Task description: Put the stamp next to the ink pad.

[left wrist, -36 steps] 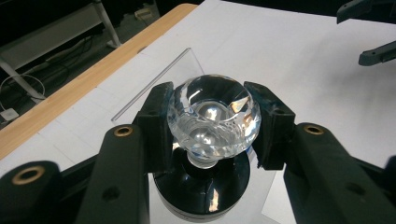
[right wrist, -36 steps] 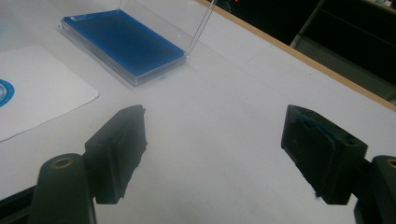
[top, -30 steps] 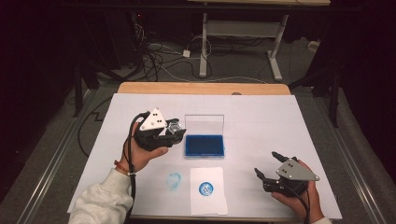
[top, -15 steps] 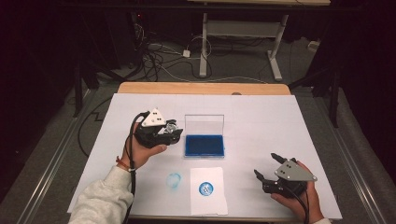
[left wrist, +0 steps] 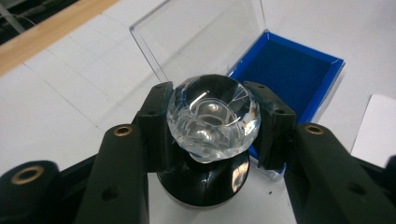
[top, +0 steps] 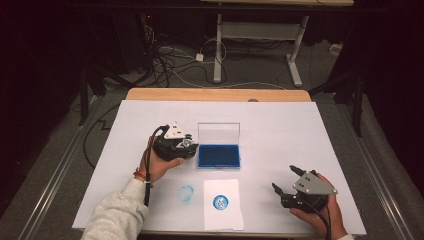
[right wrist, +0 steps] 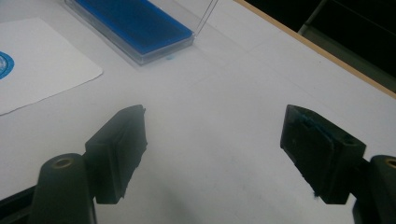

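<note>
I have the stamp (left wrist: 212,126) pinched between the two black pads of my left gripper (left wrist: 212,128): a clear faceted knob on top, a round black body below it. It hangs just beside the near left corner of the open ink pad (left wrist: 292,74), whose blue felt lies in a blue tray with the clear lid (left wrist: 196,32) standing up behind it. In the high view the left gripper (top: 186,148) sits at the pad's left edge. Nearer to me lies a white card (top: 222,204) bearing a round blue print (top: 220,202), with a fainter blue smudge (top: 186,193) on the white table cover (top: 280,120) beside it. My right gripper (right wrist: 212,154) rests well apart, lower right, jaws spread with nothing between them.
</note>
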Demonstrator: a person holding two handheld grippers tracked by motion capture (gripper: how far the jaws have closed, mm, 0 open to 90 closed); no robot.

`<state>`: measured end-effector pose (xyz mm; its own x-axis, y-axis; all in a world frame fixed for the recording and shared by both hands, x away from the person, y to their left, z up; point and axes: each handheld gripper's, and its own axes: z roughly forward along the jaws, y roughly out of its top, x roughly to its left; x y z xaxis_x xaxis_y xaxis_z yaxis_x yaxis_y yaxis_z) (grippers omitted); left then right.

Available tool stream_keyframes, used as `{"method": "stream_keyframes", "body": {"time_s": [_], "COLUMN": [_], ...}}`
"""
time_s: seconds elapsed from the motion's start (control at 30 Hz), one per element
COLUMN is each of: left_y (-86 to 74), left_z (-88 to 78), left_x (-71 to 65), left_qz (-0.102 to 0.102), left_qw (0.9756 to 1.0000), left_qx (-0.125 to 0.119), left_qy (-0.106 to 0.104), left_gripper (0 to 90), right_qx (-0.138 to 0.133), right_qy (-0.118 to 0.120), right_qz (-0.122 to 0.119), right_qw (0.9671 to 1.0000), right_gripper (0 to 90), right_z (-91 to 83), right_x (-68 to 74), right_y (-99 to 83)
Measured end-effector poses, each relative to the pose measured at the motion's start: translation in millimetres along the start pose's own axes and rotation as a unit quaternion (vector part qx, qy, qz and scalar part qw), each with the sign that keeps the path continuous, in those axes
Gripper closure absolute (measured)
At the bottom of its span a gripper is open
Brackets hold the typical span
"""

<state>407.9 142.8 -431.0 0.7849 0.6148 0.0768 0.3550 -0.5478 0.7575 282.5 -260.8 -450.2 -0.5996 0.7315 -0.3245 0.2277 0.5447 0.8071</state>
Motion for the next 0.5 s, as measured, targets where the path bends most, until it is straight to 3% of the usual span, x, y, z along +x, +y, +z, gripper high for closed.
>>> {"method": "stream_keyframes", "body": {"time_s": [0.33, 0.5], "left_y": [-5.7, -5.9], "left_z": [9.6, 6.2], "left_x": [-1.8, 0.2], "left_qz": [0.001, -0.003], "left_qw": [0.9998, 0.9999], "left_qx": [0.021, 0.011], "left_qy": [-0.004, -0.002], "left_gripper": [53.4, 52.5], "right_qx": [0.004, 0.004], "right_qy": [0.000, 0.000], "right_qz": [-0.004, -0.004], "right_qw": [1.0000, 1.0000], "right_gripper": [23.5, 23.7], "right_z": [0.4, 0.0], "right_x": [-0.7, -1.2], "right_y": [-0.1, -0.2]}}
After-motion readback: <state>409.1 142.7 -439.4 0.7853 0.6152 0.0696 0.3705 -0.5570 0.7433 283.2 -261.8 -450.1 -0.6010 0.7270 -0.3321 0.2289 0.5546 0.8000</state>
